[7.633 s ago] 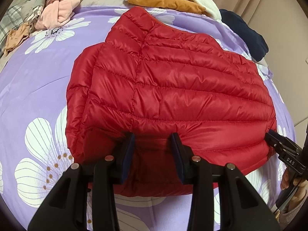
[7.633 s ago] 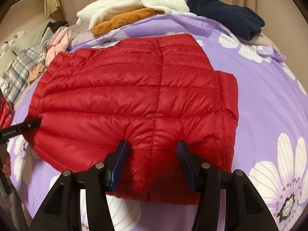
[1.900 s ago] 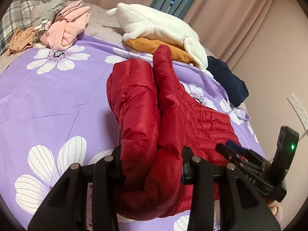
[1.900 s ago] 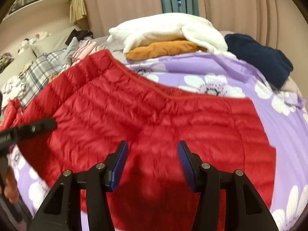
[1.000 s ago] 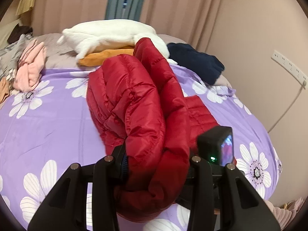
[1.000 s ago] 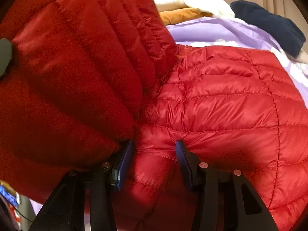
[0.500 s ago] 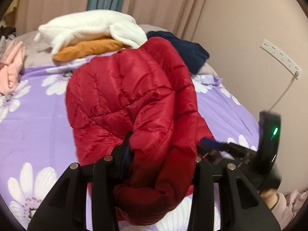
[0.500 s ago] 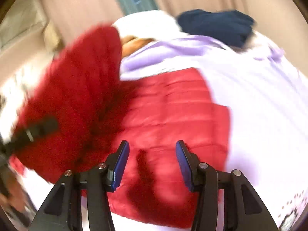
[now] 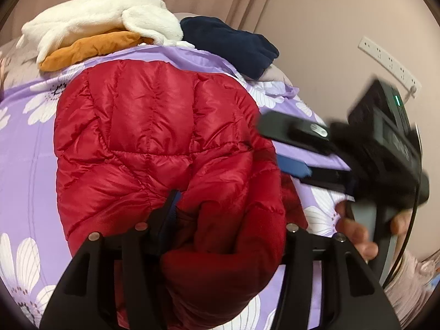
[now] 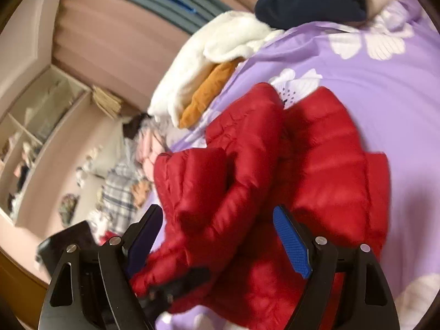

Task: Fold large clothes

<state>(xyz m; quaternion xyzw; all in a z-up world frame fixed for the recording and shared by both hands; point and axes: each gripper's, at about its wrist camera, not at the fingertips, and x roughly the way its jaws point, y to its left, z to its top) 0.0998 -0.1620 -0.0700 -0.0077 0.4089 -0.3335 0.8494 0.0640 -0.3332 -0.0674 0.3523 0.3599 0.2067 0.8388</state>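
Progress: red jacket lies on the bed, near its foot-side edge, doubled over into a thick puffy bundle. In the R view one half lies over the other w/ a sleeve-like lobe sticking out on top, so the fold is laid but lumpy, not squared up.

L tool: jaws have just been opening, w/ the near end of the bundle between them. Fabric fills the gap and hides one pad; can't tell if it is pinched or just let go.

R tool: jaws have just been opening too; spread wide, nothing gripped, jacket lying beyond the tips. In the L view it sits just beside the jacket's right edge, hand on its handle.

Left to do, my guess: free the L end, tuck the stray lobe, press the bundle flat, maybe one more fold. Then prob. more garments: a loose plaid and pink pile lies at the far side of the bed.

At the head of the bed: white fleece on top of an orange item, navy item just beside them. Look already folded, not sure.

Containers: no basket or box in view. Only a wall shelf w/ open compartments; small things inside, too blurred to name.
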